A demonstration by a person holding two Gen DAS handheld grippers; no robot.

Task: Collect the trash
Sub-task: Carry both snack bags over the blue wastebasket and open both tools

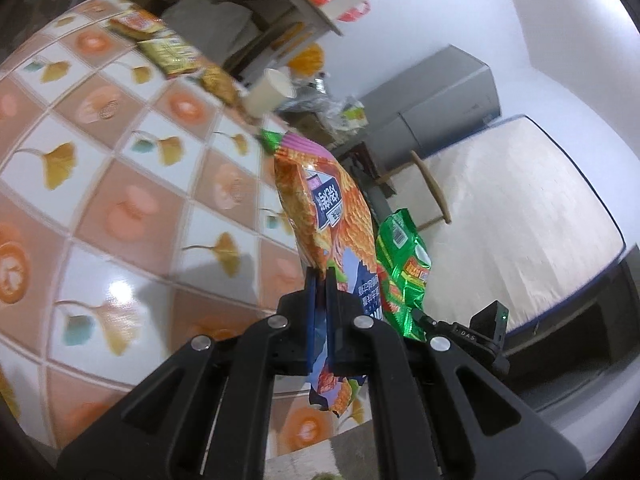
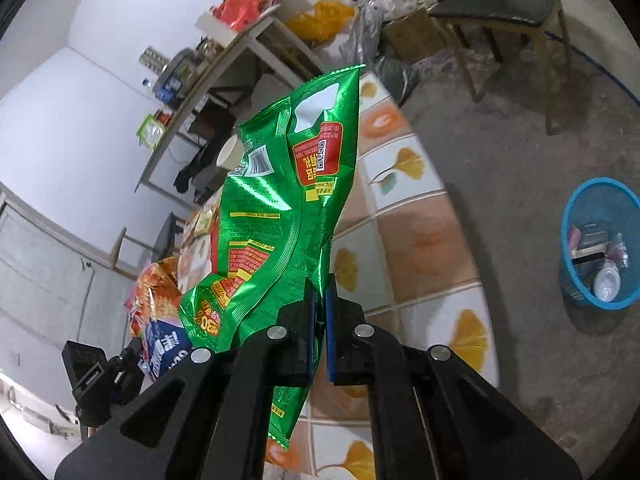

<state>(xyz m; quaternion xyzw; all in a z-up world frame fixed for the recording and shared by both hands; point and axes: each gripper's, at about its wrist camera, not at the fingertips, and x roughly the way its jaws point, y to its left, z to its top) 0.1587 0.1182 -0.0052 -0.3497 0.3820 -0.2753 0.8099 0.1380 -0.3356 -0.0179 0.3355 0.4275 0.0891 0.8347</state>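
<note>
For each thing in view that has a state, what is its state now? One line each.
Left hand-held gripper: shut on the orange snack bag.
Orange snack bag: held, lifted off the table.
Right hand-held gripper: shut on the green snack bag.
Green snack bag: held, crumpled.
Paper cup: lying tipped on the table.
Blue basket: upright, partly filled.

orange bag [image 1: 320,208]: its lower part is covered where it passes between the left gripper's [image 1: 320,276] blue pads; the print is too blurred to be read.
green bag [image 2: 280,208]: the paper cup [image 2: 230,153] is partly hidden behind it, and much of the table [image 2: 420,240] too; the small print cannot be made out.
far wrappers [image 1: 168,50]: smeared by blur, their kind cannot be told.
blue basket [image 2: 600,240]: cut off by the right edge; its contents are too small to be named.
shelf clutter [image 2: 236,4]: only coloured shapes can be told.
</note>
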